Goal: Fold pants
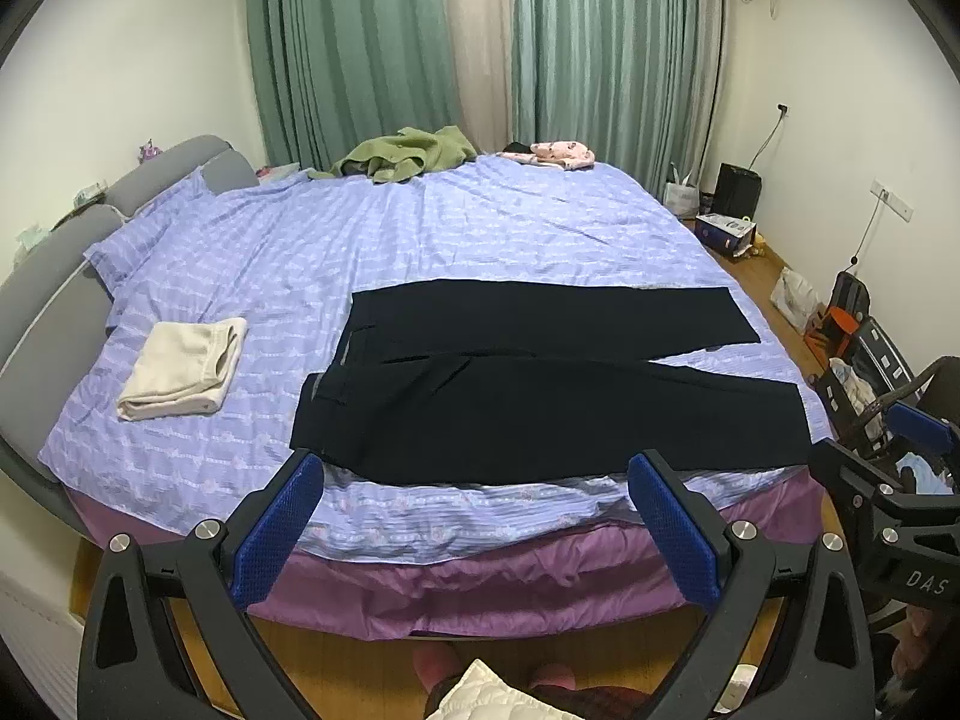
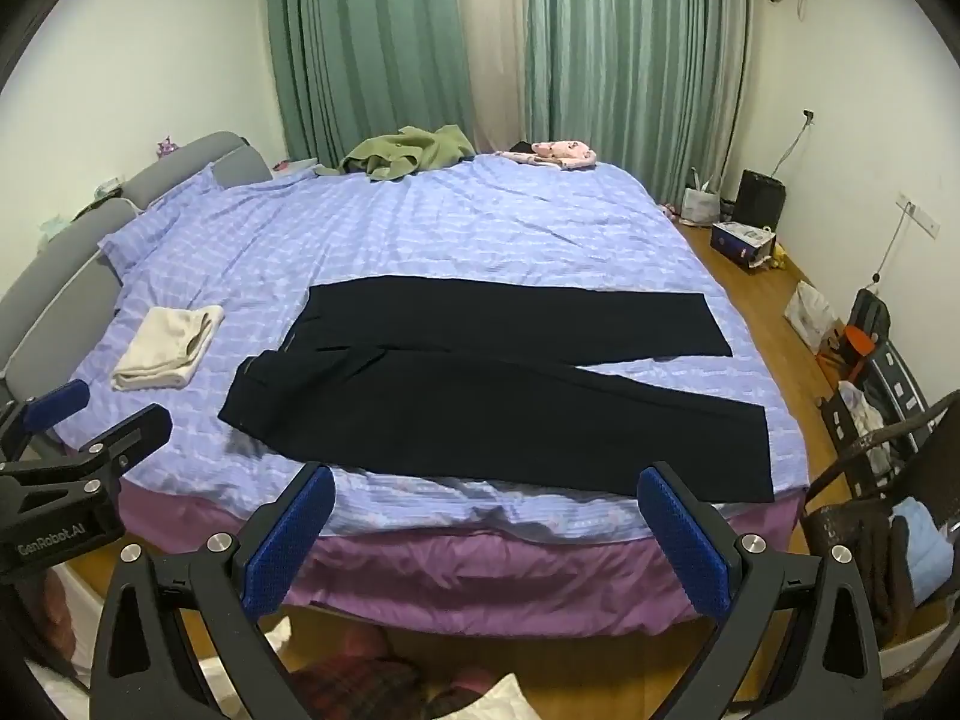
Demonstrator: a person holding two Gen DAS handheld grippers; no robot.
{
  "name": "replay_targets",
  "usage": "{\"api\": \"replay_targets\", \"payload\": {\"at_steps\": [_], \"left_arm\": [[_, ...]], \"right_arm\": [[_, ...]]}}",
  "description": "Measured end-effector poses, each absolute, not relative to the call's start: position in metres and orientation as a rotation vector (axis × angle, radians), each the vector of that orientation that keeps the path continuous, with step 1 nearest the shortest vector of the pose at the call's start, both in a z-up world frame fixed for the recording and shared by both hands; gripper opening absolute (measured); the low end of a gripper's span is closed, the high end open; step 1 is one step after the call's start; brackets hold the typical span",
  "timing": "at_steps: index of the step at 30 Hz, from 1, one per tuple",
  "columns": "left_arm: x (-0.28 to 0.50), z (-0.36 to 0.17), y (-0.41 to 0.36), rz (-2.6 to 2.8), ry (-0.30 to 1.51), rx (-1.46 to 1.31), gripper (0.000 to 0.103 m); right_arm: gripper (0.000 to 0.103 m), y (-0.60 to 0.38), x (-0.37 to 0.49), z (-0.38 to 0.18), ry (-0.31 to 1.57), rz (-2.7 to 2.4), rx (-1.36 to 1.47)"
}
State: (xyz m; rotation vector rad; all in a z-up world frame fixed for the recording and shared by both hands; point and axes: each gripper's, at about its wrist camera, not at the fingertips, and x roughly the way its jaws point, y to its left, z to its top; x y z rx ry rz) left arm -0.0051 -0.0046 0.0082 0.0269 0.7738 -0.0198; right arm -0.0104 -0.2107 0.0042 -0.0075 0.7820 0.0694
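Observation:
Black pants [image 1: 540, 384] lie flat on the blue bedsheet [image 1: 420, 228], waistband at the left, both legs spread to the right; they also show in the right wrist view [image 2: 492, 384]. My left gripper [image 1: 477, 468] is open and empty, held above the bed's near edge in front of the pants. My right gripper [image 2: 486, 480] is open and empty, also short of the near pant leg. The right gripper's body shows at the right edge of the left wrist view [image 1: 900, 480]; the left gripper's body shows at the left edge of the right wrist view [image 2: 78, 456].
A folded cream cloth [image 1: 183, 369] lies left of the pants. A green garment [image 1: 408, 156] and a pink garment [image 1: 564, 155] lie at the bed's far edge. A grey headboard [image 1: 54, 276] runs along the left. Bags, boxes and a chair [image 2: 882, 420] crowd the floor at the right.

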Motion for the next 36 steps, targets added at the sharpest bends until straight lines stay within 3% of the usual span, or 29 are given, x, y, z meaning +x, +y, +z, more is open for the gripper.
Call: {"api": "replay_targets", "payload": {"at_steps": [36], "left_arm": [[0.001,0.021,-0.014,-0.013,0.752,0.027,0.103]], "right_arm": [[0.103,-0.218,-0.008,0.014,0.743,0.073,-0.009]]}}
